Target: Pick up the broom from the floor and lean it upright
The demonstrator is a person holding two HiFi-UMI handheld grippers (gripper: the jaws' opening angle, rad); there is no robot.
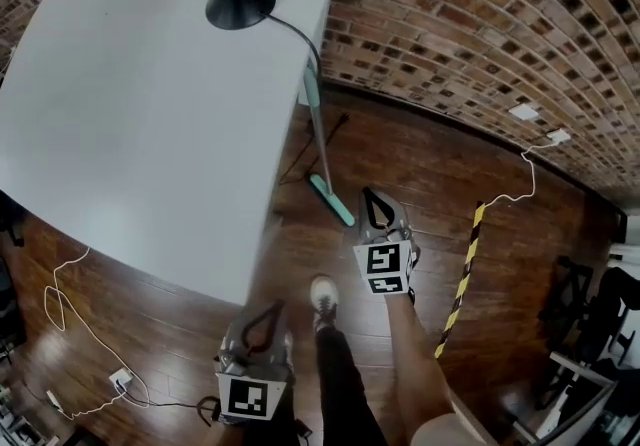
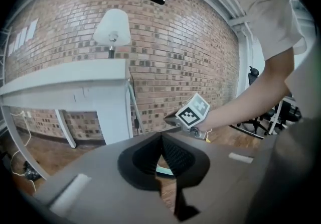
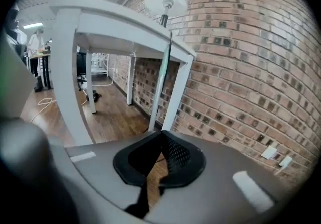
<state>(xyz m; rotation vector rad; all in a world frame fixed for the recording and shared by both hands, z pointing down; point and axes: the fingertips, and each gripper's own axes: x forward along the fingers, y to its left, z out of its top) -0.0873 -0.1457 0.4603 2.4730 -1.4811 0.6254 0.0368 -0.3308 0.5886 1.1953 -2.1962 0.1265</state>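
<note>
Right gripper [image 1: 368, 194]: forearm outstretched, jaws together, empty, near the broom [image 1: 330, 199].
Left gripper [image 1: 272, 308]: close to body, jaws together, empty.

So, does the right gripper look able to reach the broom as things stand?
Probably yes. The broom leans on the table edge, its head on the floor close beside the right gripper, with only bare floor between them. The jaws are shut, so they would have to open first.

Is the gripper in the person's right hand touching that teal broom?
Apart. The right gripper view shows the right gripper shut on nothing, with the broom standing beyond it, against the table.
</note>
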